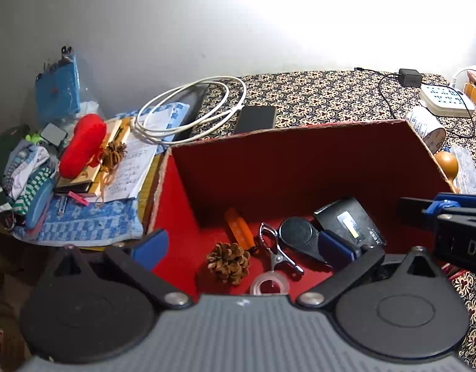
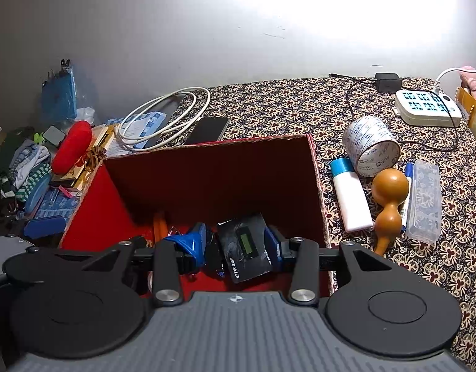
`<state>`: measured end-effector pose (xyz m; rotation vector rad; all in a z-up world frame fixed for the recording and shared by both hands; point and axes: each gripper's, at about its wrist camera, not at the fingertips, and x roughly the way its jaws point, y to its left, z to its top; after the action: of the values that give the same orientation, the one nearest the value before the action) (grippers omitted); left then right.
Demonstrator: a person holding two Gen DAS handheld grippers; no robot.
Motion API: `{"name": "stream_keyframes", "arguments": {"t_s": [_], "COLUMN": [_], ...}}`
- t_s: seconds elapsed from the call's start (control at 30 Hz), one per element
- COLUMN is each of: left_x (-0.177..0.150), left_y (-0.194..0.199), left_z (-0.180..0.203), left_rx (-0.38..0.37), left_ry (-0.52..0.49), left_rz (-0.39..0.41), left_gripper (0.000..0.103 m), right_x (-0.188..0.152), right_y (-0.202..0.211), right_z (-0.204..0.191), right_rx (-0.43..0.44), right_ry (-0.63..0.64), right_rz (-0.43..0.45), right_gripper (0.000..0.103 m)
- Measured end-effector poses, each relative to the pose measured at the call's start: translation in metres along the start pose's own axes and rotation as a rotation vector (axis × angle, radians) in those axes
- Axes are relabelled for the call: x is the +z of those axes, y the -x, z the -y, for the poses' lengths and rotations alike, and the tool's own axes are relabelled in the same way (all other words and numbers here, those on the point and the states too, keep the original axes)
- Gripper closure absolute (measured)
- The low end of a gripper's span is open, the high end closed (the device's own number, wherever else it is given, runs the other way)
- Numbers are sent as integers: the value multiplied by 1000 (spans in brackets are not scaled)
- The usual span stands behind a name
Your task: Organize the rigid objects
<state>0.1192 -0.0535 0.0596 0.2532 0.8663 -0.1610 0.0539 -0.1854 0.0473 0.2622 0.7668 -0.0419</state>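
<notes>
A red-lined cardboard box [image 1: 188, 186] stands on the patterned table. Inside lie a pine cone [image 1: 228, 262], an orange tool [image 1: 238, 228], a metal clip [image 1: 276, 252], a clear tape ring [image 1: 269, 283], a black round-headed object [image 1: 301, 235] and a black ETC device [image 1: 351, 221]. My left gripper [image 1: 242, 245] is open and empty over the box. My right gripper [image 2: 238, 243] is open above the box, its blue pads either side of the ETC device [image 2: 245, 246], which lies in the box.
Right of the box lie a tape roll [image 2: 369, 145], a white bottle [image 2: 351, 197], a wooden gourd [image 2: 388, 200], a clear case [image 2: 424, 201] and a power strip [image 2: 427, 107]. Left are a white cable [image 1: 188, 108], a black phone [image 1: 255, 119], a red pouch [image 1: 82, 144] and cloths.
</notes>
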Motion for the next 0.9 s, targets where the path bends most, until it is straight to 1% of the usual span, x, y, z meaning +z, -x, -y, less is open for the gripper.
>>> {"name": "stream_keyframes", "arguments": {"t_s": [0.17,0.5,0.63,0.83,0.9], "left_x": [-5,-10,-12,-16,-16], "left_y": [9,20,23,29,30], "left_z": [6,16,17,17,17], "left_rx": [0,3,2,6,3], "left_ry": [-13,-44,-57,-71,-70], "left_rz": [10,15,-3,-4,-15], "left_gripper": [0,0,0,0,0], "right_x": [-7,-18,-22,-27,-28], "right_y": [7,24,31,37,39], "right_z": [2,7,7,7,5], "right_rx": [-3,-25,-28,-30,-26], "right_ry": [-14,-19,-19,-37,-32], "right_rz": [11,60,48,42,33], "right_gripper": [78,78,78,78,78]}}
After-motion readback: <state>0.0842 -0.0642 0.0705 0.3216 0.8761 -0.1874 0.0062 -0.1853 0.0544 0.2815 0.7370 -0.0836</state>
